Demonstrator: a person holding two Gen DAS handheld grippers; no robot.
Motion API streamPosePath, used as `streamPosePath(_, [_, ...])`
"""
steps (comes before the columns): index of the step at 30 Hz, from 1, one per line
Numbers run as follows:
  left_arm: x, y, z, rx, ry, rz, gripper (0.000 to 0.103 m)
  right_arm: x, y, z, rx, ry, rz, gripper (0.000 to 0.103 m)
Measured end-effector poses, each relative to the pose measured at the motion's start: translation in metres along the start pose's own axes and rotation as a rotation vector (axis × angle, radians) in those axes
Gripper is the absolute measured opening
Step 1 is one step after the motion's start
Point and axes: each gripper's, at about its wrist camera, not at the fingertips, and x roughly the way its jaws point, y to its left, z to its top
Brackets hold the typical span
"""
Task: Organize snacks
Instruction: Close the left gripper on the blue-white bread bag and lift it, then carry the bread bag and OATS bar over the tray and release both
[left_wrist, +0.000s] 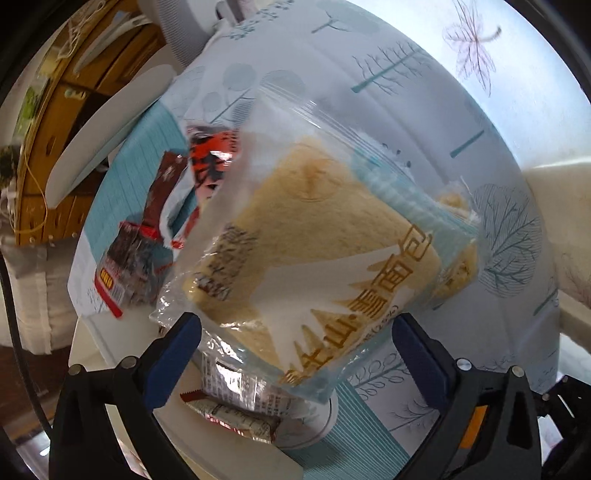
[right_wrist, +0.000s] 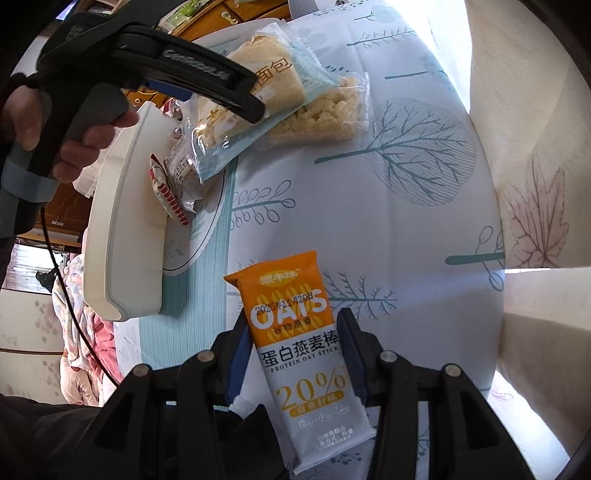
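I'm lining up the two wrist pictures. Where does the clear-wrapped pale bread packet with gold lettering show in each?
Left wrist view: the clear-wrapped pale bread packet with gold lettering fills the centre, between the left gripper fingers.
Right wrist view: it lies upper centre-left, partly behind the left gripper.
Shared landmark: the clear packet of puffed cereal squares, lying partly under the bread.

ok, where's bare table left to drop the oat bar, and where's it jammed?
Free: the printed tablecloth right of the white tray, between the puffed-rice pack and the oat bar held in the right gripper.
Crowded: the tray end, where the left gripper stands around the bread pack over a red-striped snack and other wrappers.
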Motion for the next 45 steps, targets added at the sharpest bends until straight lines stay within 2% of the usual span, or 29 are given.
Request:
streamPosePath(5, [0.013, -0.005, 0.003, 0.041, 0.012, 0.028, 0.103, -0.001, 0.003, -0.001, -0.004, -0.006, -0.006, 0.046])
streamPosePath(10, [0.019, -0.005, -0.001, 0.044, -0.018, -0.002, 0.103, -0.003, 0.001, -0.002, 0.008, -0.011, -0.014, 0.046])
streamPosePath(13, [0.026, -0.005, -0.007, 0.062, -0.034, 0.025, 0.09, -0.004, 0.003, -0.003, 0.006, -0.017, -0.019, 0.046])
streamPosePath(15, [0.025, -0.007, -0.011, 0.066, -0.063, 0.062, 0.074, -0.004, 0.005, -0.003, 0.0, -0.02, -0.022, 0.046])
streamPosePath(18, [0.017, -0.004, -0.014, 0.028, -0.086, 0.045, 0.059, -0.006, 0.008, -0.005, -0.001, -0.024, -0.027, 0.046])
streamPosePath(20, [0.014, 0.001, -0.015, -0.001, -0.088, 0.02, 0.056, -0.006, 0.01, -0.006, -0.002, -0.026, -0.029, 0.046])
streamPosePath(24, [0.008, 0.007, -0.023, -0.038, -0.097, 0.018, 0.05, -0.008, 0.018, -0.006, -0.017, -0.033, -0.038, 0.046])
streamPosePath(26, [0.003, 0.011, -0.026, -0.077, -0.101, 0.019, 0.048, -0.008, 0.022, -0.007, -0.02, -0.034, -0.039, 0.046])
streamPosePath(30, [-0.018, 0.022, -0.04, -0.153, -0.115, -0.061, 0.047, -0.007, 0.031, -0.008, -0.03, -0.033, -0.037, 0.046])
streamPosePath(35, [-0.041, 0.025, -0.073, -0.215, -0.111, -0.074, 0.046, -0.013, 0.05, -0.01, -0.067, -0.07, -0.02, 0.046])
streamPosePath(38, [-0.054, 0.037, -0.092, -0.274, -0.109, -0.119, 0.046, -0.016, 0.066, -0.012, -0.106, -0.093, -0.015, 0.046])
streamPosePath(45, [-0.092, 0.052, -0.154, -0.388, -0.175, -0.189, 0.045, -0.023, 0.103, -0.019, -0.206, -0.153, 0.025, 0.046])
